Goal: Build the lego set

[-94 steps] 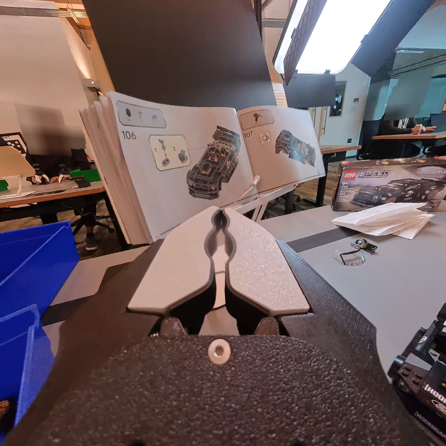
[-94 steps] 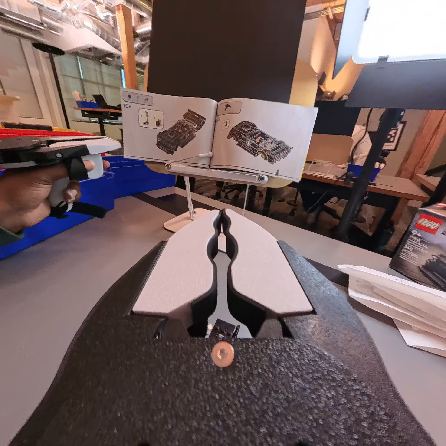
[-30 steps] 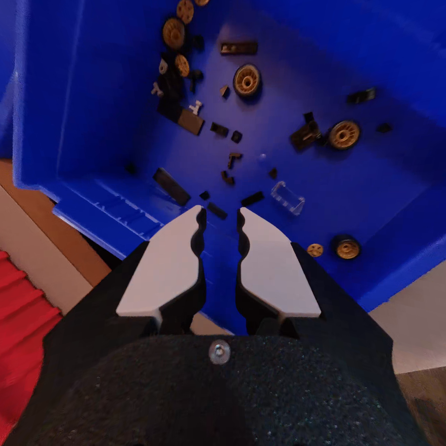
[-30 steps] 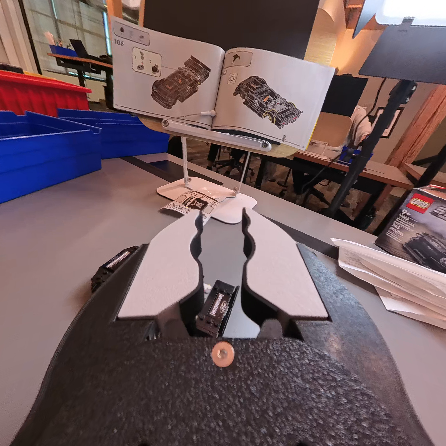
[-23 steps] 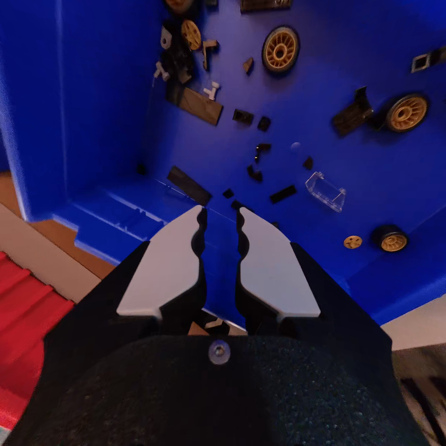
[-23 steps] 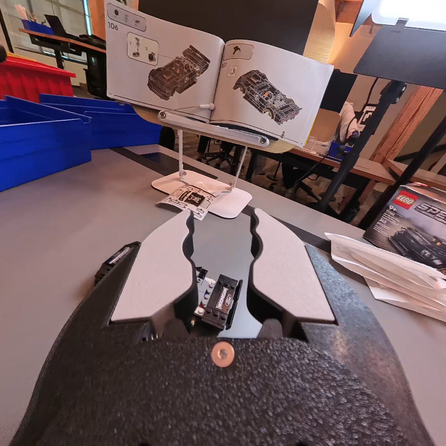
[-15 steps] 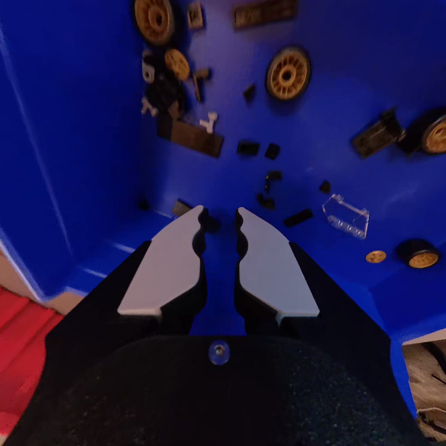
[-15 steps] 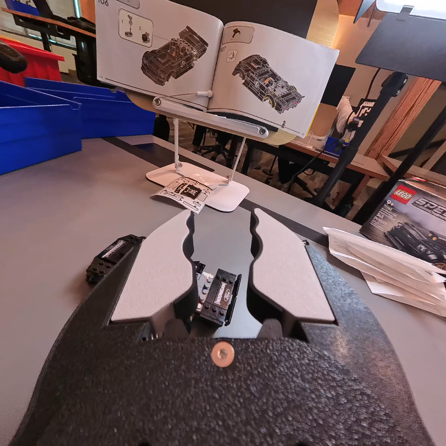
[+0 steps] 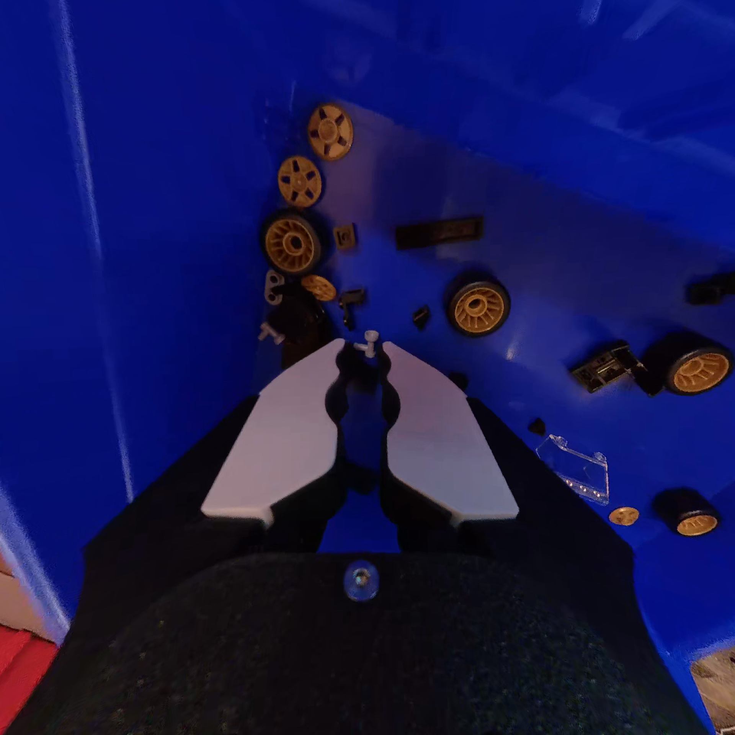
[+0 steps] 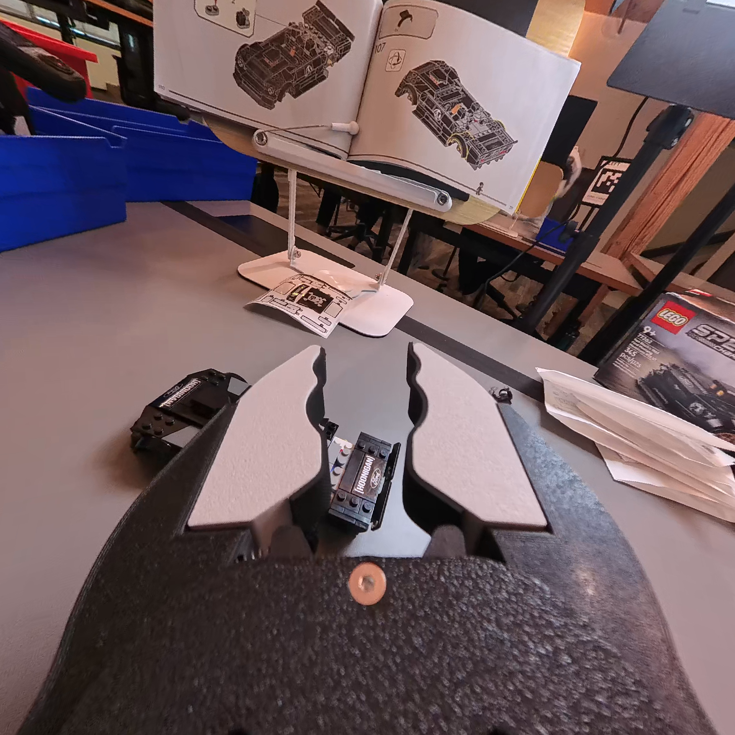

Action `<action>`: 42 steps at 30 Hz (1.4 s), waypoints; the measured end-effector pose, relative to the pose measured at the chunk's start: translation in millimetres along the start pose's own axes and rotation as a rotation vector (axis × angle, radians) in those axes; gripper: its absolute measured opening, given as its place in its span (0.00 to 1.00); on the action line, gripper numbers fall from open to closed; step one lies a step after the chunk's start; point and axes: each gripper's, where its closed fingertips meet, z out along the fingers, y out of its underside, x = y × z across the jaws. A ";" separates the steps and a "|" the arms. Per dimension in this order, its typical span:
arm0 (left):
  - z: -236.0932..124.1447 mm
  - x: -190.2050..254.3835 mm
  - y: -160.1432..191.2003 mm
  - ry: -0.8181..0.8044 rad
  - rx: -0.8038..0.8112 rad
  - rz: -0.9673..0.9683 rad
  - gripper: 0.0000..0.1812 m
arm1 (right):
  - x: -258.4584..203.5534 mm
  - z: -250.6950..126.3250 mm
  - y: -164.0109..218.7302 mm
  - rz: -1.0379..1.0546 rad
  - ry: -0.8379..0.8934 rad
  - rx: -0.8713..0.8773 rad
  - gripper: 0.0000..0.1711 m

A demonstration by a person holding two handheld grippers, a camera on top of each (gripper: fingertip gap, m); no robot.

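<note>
Left gripper (image 9: 360, 348) sits deep in the blue bin (image 9: 159, 199), jaws a narrow gap apart, tips framing a small light-grey pin piece (image 9: 368, 345) that lies on the bin floor; no contact visible yet. Around it: gold-spoked wheels (image 9: 477, 308), loose gold rims (image 9: 299, 181), a second grey pin (image 9: 270, 333) to the left beside a dark clump of parts (image 9: 298, 326), a clear windscreen piece (image 9: 572, 469) to the right. Right gripper (image 10: 364, 354) hovers over the grey table (image 10: 99, 298), jaws well apart and empty, with the black car assembly (image 10: 364, 479) directly below it; instruction booklet (image 10: 358, 79) open on its stand (image 10: 350, 306) beyond. Judgement: step in hand is picking the grey pin. To do it well, centre the pin between the tips, lower until the tips meet the floor, close slowly on the shaft, not the head, so it does not flick away. Keep clear of the dark clump at left. Lift straight up.
</note>
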 end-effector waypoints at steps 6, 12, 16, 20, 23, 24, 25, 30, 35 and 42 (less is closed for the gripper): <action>-5.9 2.1 3.5 -0.016 -0.018 0.016 0.05 | 1.7 -2.2 -1.5 0.008 -0.002 0.006 0.22; -122.1 77.3 -47.1 -0.108 0.356 0.144 0.03 | 13.9 -14.1 -10.1 0.045 0.010 0.055 0.22; -161.7 209.0 -100.2 -0.039 0.542 0.317 0.03 | 19.8 -19.3 -21.9 0.147 -0.010 0.107 0.22; -112.0 325.4 -151.6 0.038 0.590 0.436 0.03 | 25.7 -27.8 -29.6 0.150 0.009 0.137 0.22; -69.3 371.2 -184.1 0.079 0.587 0.464 0.03 | 31.4 -34.8 -30.0 0.122 0.038 0.130 0.22; -61.5 382.4 -193.1 0.099 0.594 0.467 0.03 | 33.8 -37.7 -29.6 0.112 0.050 0.126 0.22; -55.5 392.4 -198.9 0.119 0.595 0.482 0.03 | 36.9 -40.7 -28.7 0.104 0.066 0.120 0.22; -31.3 411.1 -203.7 0.138 0.539 0.566 0.03 | 59.0 -53.6 -13.2 0.118 0.172 0.073 0.22; -28.2 416.9 -202.8 0.189 0.581 0.558 0.09 | 66.2 -51.9 -1.5 0.135 0.213 0.041 0.23; -28.8 416.9 -183.5 0.323 0.546 0.479 0.27 | 53.4 -35.9 2.9 0.089 0.183 0.007 0.23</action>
